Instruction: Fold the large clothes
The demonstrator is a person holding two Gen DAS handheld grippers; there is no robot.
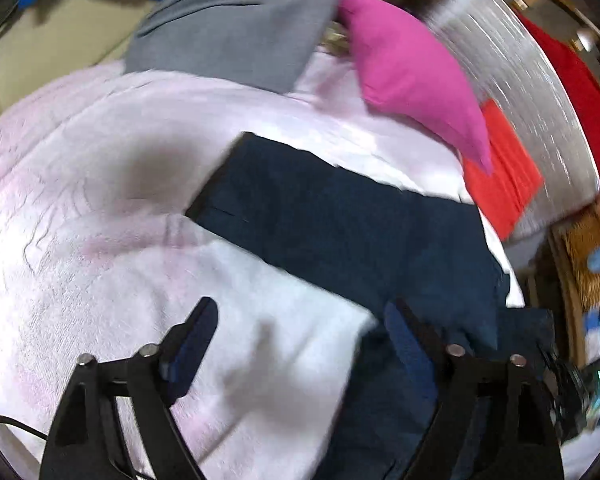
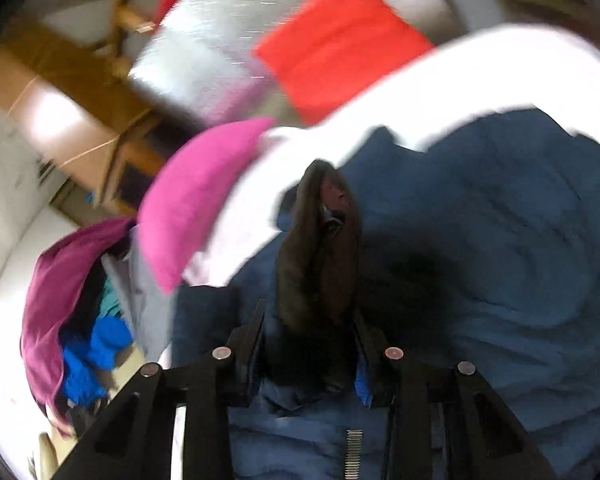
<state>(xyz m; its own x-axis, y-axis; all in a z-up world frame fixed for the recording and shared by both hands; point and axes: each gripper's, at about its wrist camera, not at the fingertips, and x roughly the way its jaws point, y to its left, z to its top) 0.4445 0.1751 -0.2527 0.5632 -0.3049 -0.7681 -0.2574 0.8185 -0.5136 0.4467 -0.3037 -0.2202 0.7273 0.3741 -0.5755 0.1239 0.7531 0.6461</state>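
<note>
While the dark navy blue cloth garment (image 1: 340, 216) lies flat on the pale pink fuzzy blanket (image 1: 80, 220), its long axis runs from upper left to lower right. The left gripper (image 1: 300, 344) hangs released above bare blanket. The right gripper (image 2: 310, 340) is clenched on a bunched dark fold (image 2: 320, 248) of the garment. A magenta cushion (image 1: 412, 72) lies just beyond its far edge.

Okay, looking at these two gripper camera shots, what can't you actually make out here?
- Right view: what exactly the right gripper holds; a dark bunched fabric fills the jaws, blurred.
- Left view: the near end of the navy garment, cut off by the bottom edge and the left gripper.
- Both views: the silver surface and red cloth, smeared by motion blur.
- Right view: the clothes pile, too jumbled to tell apart.
</note>
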